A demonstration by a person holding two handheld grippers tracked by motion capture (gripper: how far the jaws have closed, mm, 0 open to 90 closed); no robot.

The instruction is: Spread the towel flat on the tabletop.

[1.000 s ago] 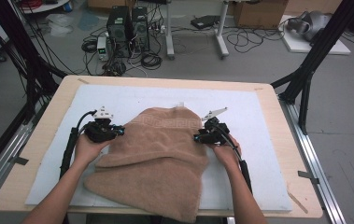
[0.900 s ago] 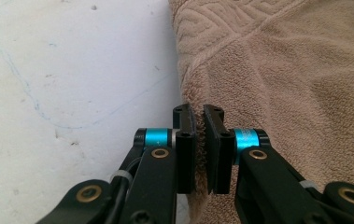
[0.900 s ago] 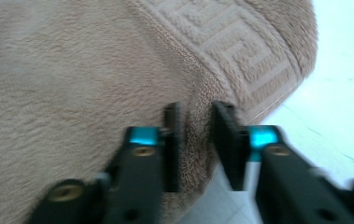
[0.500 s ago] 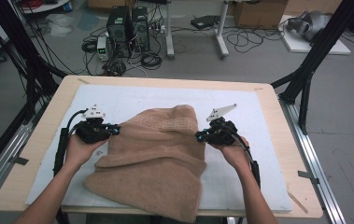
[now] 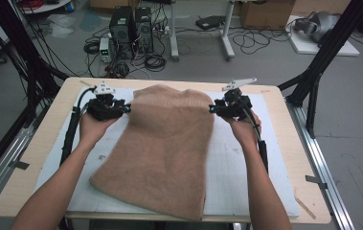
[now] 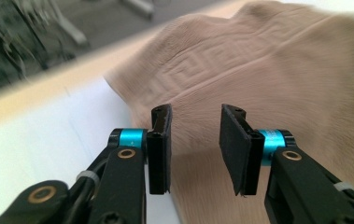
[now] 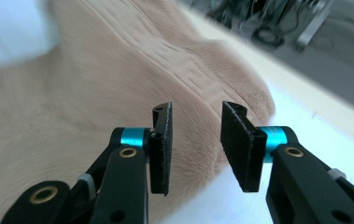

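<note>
A tan, plush towel (image 5: 169,143) with a woven key-pattern band lies flat mid-tabletop, its long axis running from far edge to near edge. Left gripper (image 5: 127,109) and right gripper (image 5: 211,109), jaws just opened and empty, flank its far corners.

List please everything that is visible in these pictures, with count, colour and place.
towel: one, tan, spread down the mat's middle.
mat: one, white, on the table.
table: one, light wood, centre.
computers: two, black, on the floor behind.
cables: many, black, on the floor.
left gripper: one, black, at the towel's far left corner, jaws just opened, nothing held.
right gripper: one, black, at the far right corner, jaws just opened, nothing held.
</note>
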